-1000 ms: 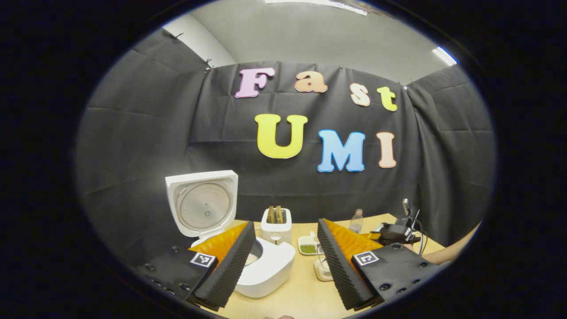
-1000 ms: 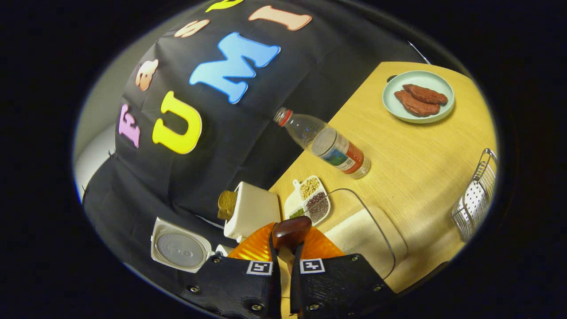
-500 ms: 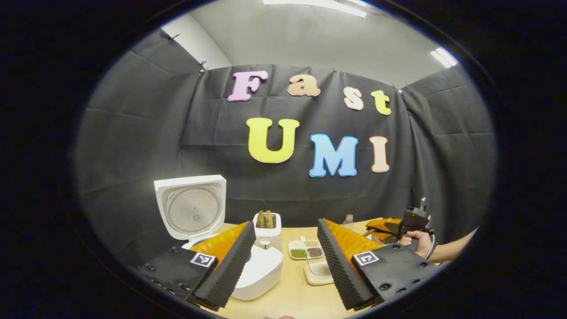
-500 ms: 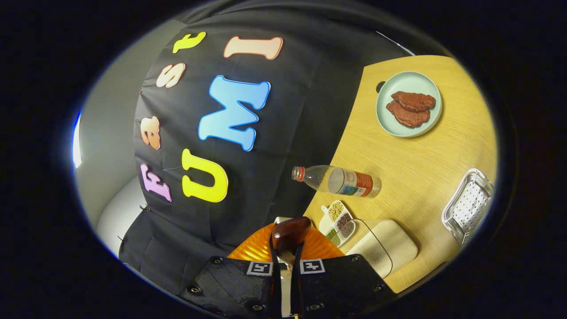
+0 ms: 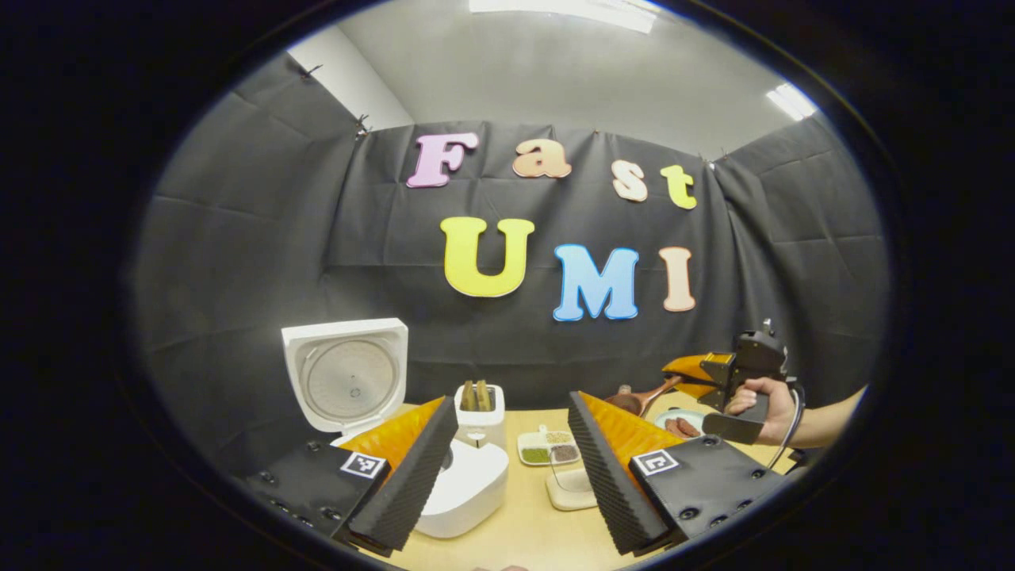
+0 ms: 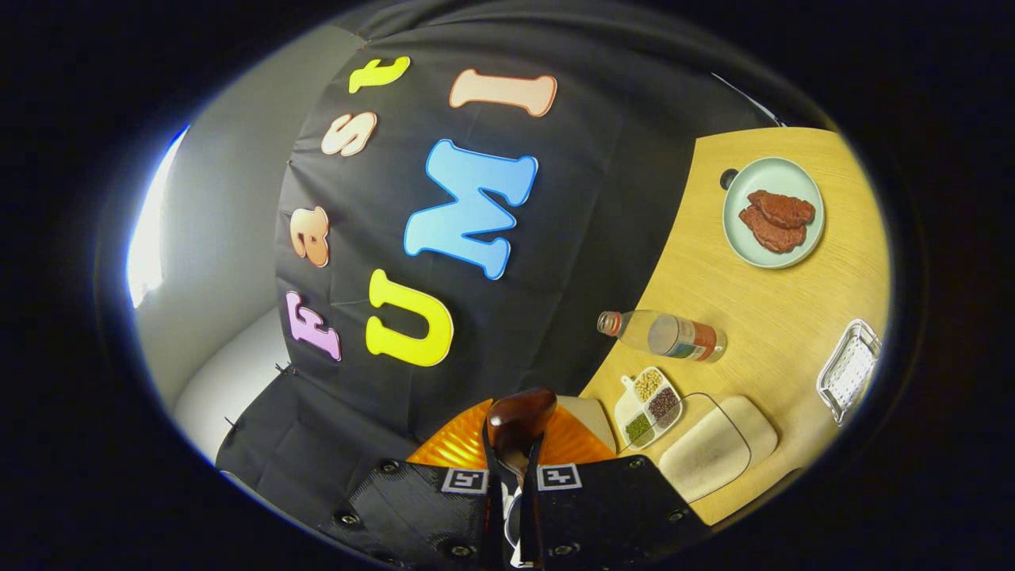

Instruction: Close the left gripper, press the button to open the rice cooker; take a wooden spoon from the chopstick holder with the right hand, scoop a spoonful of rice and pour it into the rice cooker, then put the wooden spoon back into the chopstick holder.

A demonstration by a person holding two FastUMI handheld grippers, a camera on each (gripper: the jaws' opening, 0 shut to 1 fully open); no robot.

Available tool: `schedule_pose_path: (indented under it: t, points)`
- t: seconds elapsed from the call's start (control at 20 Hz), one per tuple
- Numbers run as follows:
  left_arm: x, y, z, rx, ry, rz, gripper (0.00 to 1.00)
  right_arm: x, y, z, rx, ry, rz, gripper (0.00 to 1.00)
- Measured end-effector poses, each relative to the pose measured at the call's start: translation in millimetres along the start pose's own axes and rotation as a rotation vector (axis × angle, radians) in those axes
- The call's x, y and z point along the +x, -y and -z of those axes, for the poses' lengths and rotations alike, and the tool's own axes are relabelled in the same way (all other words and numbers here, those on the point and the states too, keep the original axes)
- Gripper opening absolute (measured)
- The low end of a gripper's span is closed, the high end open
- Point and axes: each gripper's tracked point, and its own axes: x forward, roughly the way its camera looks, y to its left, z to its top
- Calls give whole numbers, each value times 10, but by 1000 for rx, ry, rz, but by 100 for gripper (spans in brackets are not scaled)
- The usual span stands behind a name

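While the lid stands up: rice cooker (image 5: 464, 488) open on the table (image 5: 531, 531).
Spoon: wooden spoon (image 6: 519, 419) aloft, clamped at the handle by the right gripper (image 6: 512, 507).
Handling: likely light, stiff, smooth; grip mid-handle, keep bowl level.
Left gripper (image 5: 511, 468): jaws wide apart, holding nothing.

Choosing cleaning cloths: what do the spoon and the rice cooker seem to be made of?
The spoon in the right gripper looks like dark, polished wood: reddish-brown with a soft sheen. The rice cooker looks like smooth white plastic; its open lid's inner disc looks like dull metal, though that is uncertain.
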Motion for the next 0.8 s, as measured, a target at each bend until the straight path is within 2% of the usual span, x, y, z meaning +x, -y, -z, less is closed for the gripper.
schedule_pose_path:
  t: [0.2, 0.45, 0.8]
  points:
    - [-8, -144, -14, -10, 15, -17, 96, 92, -264, 192, 7, -23, -37, 8]
    - [-50, -346, -16, -2, 22, -43, 97, 300, -511, 492, 125, -69, -88, 8]
    - [-75, -691, -3, -34, 30, -100, 96, 685, -721, 993, 123, -137, -96, 8]
